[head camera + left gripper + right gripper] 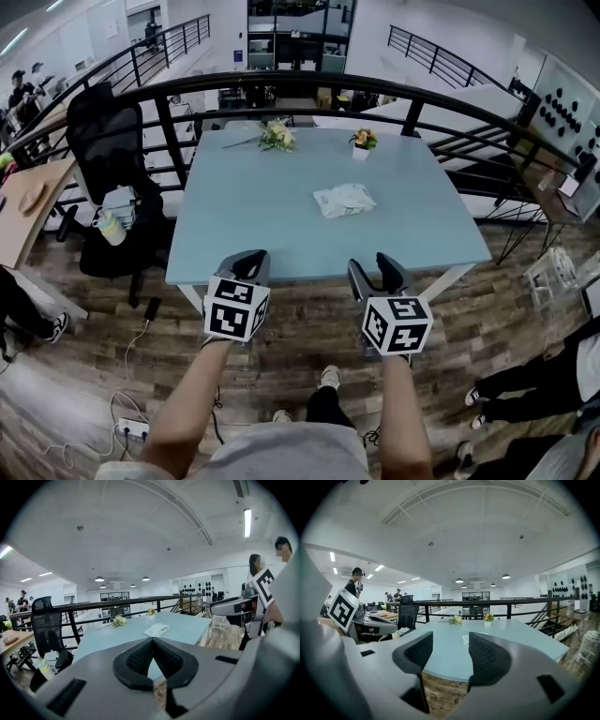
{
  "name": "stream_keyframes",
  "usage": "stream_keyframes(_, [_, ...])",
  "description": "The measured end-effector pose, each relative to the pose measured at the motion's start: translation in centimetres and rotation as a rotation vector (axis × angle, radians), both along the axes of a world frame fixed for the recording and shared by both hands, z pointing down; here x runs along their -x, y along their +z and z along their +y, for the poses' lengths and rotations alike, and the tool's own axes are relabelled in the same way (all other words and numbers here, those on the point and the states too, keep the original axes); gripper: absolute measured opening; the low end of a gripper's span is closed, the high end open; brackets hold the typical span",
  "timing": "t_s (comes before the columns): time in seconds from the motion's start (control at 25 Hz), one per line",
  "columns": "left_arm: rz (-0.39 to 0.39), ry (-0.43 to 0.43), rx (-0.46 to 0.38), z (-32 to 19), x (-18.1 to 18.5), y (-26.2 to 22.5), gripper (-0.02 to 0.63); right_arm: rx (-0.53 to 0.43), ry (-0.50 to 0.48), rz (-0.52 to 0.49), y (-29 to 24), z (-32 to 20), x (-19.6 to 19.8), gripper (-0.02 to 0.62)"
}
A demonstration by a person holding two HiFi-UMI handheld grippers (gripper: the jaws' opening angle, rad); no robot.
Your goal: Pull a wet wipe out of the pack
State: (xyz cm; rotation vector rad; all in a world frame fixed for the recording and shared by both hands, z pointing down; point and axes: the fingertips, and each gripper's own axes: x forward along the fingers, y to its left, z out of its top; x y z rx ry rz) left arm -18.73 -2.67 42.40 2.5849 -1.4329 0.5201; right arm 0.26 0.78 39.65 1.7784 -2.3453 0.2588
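A white wet wipe pack (344, 200) lies flat on the light blue table (253, 216), right of its middle. Both grippers hang in front of the table's near edge, well short of the pack and touching nothing. My left gripper (251, 256) is shut with its tips meeting and nothing between them. My right gripper (372, 264) is open and empty. In the left gripper view the pack (156, 630) shows beyond the closed left gripper (152, 640). The right gripper view has the pack (465, 640) partly hidden behind one finger of the right gripper (451, 644).
A flower bunch (277, 136) and a small potted plant (363, 140) stand at the table's far edge. Behind it curves a black railing (281, 89). A black office chair (112, 159) stands at the left, and seated people's legs (525, 375) show at the right.
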Motion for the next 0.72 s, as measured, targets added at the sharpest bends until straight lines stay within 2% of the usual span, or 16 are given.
stream_keyframes(0.28, [-0.008,-0.003,-0.015,-2.6,-1.0,0.0,-0.006,-0.006,-0.012,-0.008,0.6,-2.8,-0.8,0.222])
stream_keyframes(0.72, [-0.025,-0.035,-0.013,-8.0,-4.4,-0.1,-0.006,-0.007,-0.057,-0.015,0.4,-9.2,-4.2,0.222])
